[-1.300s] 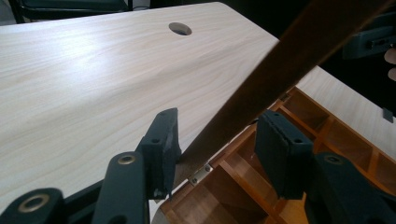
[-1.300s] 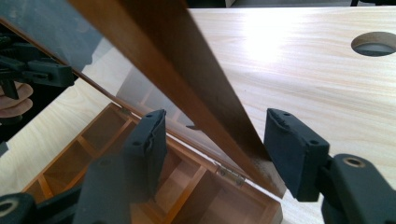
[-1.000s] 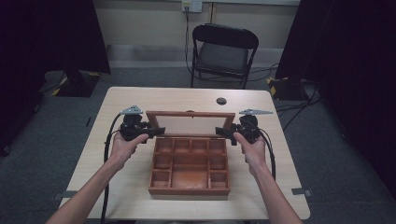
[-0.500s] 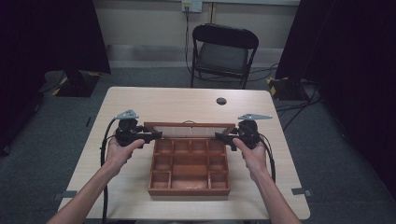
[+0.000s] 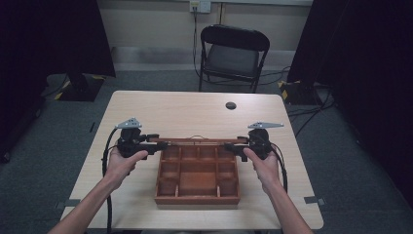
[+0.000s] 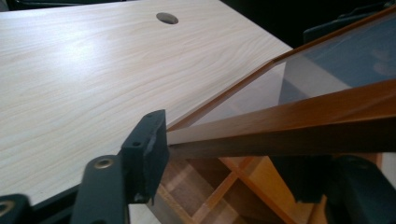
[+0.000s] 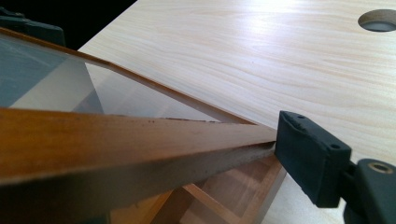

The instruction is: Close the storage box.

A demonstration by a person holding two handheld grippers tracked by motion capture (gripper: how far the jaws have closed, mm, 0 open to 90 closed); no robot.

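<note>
Holding the glass lid (image 5: 195, 140) of the wooden box (image 5: 197, 173) at both ends, I see it raised on its far hinge edge, box at table (image 5: 160, 109) centre. My left gripper (image 5: 155, 145) sits at the lid's 9 o'clock corner; its jaws have just been opening, frame edge between them, near pad touching the corner in the left gripper view, grip unclear. My right gripper (image 5: 233, 146) at 3 o'clock straddles the frame; clamping I cannot tell. Cable hole (image 5: 231, 105) at 12 o'clock.
</note>
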